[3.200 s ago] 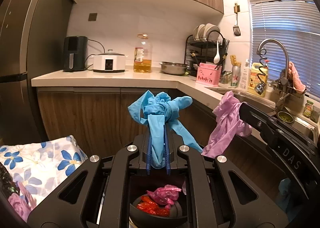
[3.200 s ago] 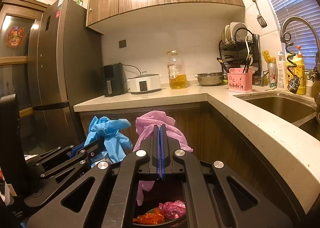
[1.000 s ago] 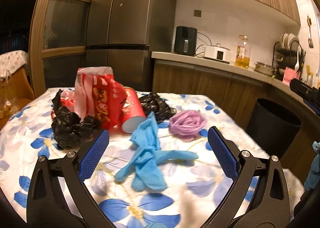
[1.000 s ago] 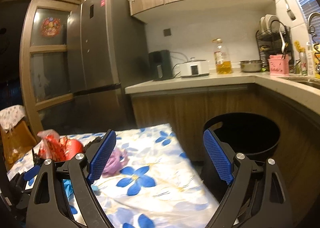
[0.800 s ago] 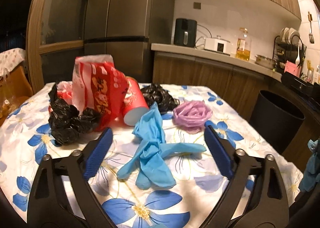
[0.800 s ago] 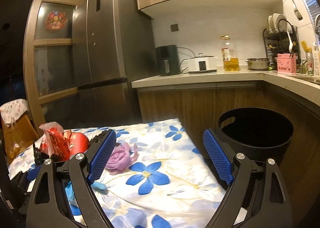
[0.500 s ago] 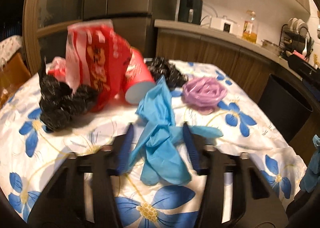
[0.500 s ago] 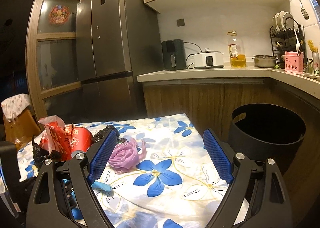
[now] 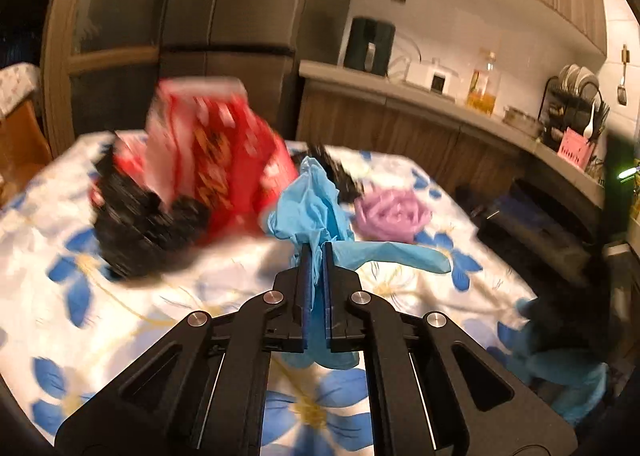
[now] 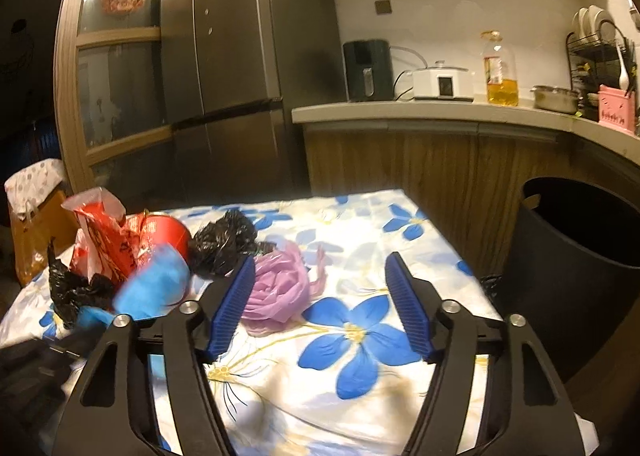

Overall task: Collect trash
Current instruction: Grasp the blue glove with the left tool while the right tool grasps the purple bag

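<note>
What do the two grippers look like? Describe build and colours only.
Both match. The left gripper and right gripper have matte black angular frames with triangular cut-outs, round silver bolt heads at the joints, and ribbed blue pads lining the fingers. No cables or markings are visible.

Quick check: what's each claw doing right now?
Left claw: closed on the blue glove.
Right claw: open, holding nothing, near the purple bag.

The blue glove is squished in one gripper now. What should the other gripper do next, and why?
Probably close on the purple bag. The right hand-held gripper is open, with the bag just past its left finger on the flowered tablecloth, so it should shift slightly left first. The left hand-held gripper already pinches the blue glove, and the black bin waits nearby.
</note>
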`<state>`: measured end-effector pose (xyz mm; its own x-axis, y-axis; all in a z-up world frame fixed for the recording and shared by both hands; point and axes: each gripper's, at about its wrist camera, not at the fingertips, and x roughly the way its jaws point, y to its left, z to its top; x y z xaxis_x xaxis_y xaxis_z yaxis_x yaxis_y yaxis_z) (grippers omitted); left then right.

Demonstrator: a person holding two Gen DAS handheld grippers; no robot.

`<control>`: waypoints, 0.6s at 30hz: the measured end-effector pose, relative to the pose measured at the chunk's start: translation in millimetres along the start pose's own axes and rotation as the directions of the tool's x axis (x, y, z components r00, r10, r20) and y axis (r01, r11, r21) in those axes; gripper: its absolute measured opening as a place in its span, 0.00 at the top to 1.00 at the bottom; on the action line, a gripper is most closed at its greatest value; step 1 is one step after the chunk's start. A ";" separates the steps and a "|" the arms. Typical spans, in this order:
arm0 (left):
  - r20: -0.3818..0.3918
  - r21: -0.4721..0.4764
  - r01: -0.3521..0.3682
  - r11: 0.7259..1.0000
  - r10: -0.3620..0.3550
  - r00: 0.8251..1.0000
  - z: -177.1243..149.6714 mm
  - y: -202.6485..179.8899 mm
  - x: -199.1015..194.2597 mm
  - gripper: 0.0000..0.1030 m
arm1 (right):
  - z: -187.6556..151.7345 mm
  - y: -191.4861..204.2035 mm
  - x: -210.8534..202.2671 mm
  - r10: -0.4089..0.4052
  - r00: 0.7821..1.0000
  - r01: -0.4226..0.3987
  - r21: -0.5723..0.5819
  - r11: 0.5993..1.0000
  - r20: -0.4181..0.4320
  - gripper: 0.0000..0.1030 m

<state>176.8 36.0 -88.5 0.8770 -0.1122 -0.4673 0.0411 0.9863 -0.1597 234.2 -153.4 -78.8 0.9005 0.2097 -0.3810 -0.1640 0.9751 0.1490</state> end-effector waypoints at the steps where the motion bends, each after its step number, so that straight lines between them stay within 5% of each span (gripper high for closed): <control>1: 0.019 -0.009 -0.002 1.000 0.003 1.000 3.1 4.0 -6.8 0.96 | 0.1 1.9 5.0 0.005 1.000 -0.005 0.001 1.000 -0.010 0.40; 14: 0.115 -0.039 -0.001 0.999 0.005 0.993 24.1 22.2 -42.7 0.96 | -7.9 14.5 63.7 0.025 0.979 -0.023 0.013 1.000 -0.204 0.68; 18: 0.120 -0.039 -0.004 0.999 0.009 0.993 24.5 22.9 -46.6 0.97 | -9.2 16.9 69.1 0.053 0.970 -0.052 0.011 0.999 -0.235 0.92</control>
<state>148.6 66.8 -49.1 0.9285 -0.0880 -0.3607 0.0185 0.9813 -0.1918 289.9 -121.8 -111.0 0.7704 0.2721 -0.5766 -0.2062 0.9621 0.1786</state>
